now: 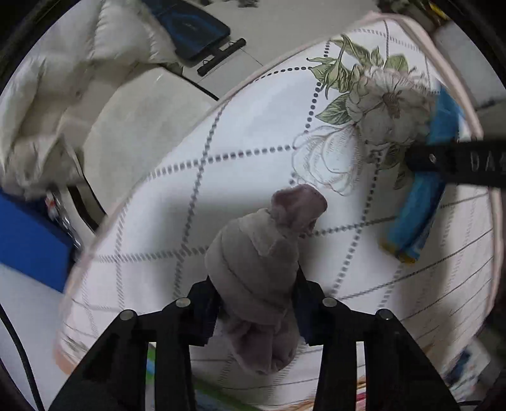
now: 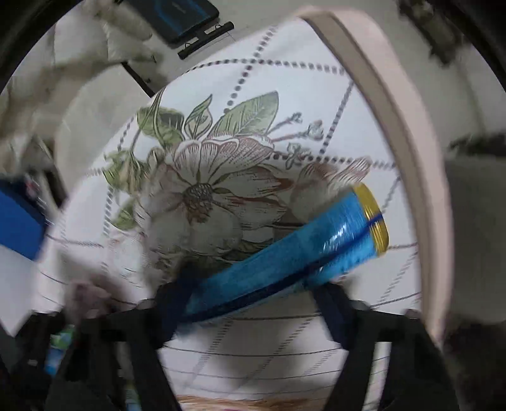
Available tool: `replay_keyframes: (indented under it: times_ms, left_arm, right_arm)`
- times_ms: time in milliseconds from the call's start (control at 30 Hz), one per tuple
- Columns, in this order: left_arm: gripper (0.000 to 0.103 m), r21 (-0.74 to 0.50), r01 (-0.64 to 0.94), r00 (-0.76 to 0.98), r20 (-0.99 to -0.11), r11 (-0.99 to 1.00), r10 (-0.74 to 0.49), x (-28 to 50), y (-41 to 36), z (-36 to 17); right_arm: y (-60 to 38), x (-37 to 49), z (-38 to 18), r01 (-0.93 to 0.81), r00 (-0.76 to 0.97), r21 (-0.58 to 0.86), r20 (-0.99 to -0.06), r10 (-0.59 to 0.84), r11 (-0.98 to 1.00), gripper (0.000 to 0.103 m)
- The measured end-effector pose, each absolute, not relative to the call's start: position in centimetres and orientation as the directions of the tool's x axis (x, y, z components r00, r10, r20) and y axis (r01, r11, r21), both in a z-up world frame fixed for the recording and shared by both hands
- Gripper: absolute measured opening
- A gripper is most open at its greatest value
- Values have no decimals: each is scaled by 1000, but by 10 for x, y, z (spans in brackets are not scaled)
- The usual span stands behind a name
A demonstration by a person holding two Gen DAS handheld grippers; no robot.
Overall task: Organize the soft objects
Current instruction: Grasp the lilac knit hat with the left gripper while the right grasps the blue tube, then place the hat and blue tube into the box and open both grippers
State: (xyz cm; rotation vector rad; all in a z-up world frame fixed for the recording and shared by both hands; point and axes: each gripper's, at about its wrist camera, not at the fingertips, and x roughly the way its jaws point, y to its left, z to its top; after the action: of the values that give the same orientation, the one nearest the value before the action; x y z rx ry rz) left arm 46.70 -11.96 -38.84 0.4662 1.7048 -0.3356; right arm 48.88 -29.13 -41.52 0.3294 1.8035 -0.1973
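Observation:
My left gripper (image 1: 257, 303) is shut on a rolled grey-mauve soft bundle (image 1: 262, 253), held over the white floral fabric bin (image 1: 221, 158). My right gripper (image 2: 253, 300) holds a blue rolled item with a gold end (image 2: 300, 246) between its fingers, low inside the same bin (image 2: 253, 79). In the left wrist view the blue roll (image 1: 420, 208) lies at the bin's right side with the right gripper's black finger (image 1: 455, 161) across it. The right wrist view is motion-blurred.
The bin has a pink rim (image 2: 395, 126). A cream padded garment (image 1: 63, 95) lies to the left, beside a blue box (image 1: 28, 243). A dark blue flat case (image 1: 196, 28) lies on the pale floor beyond.

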Motion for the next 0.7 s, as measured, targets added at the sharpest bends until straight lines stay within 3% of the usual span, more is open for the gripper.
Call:
replay_keyframes:
  times_ms: [33, 67, 200, 467, 700]
  left_arm:
    - [37, 25, 457, -141, -985, 889, 100, 462, -118, -386]
    - [36, 14, 436, -135, -988, 900, 81, 458, -116, -382]
    - [36, -52, 335, -88, -996, 941, -24, 443, -100, -344]
    - [36, -222, 31, -52, -974, 975, -220, 400, 4, -243]
    - [36, -203, -129, -105, -971, 971, -217, 376, 94, -240]
  right_arm:
    - [-288, 486, -413, 304, -229, 38, -967, 112, 952, 25]
    - [-284, 481, -413, 281, -238, 33, -966, 103, 959, 18]
    - [-275, 452, -403, 224, -195, 55, -976, 100, 973, 14]
    - [-231, 372, -325, 143, -66, 306, -946, 318, 941, 14]
    - [-116, 324, -237, -24, -15, 511, -859, 511, 859, 14]
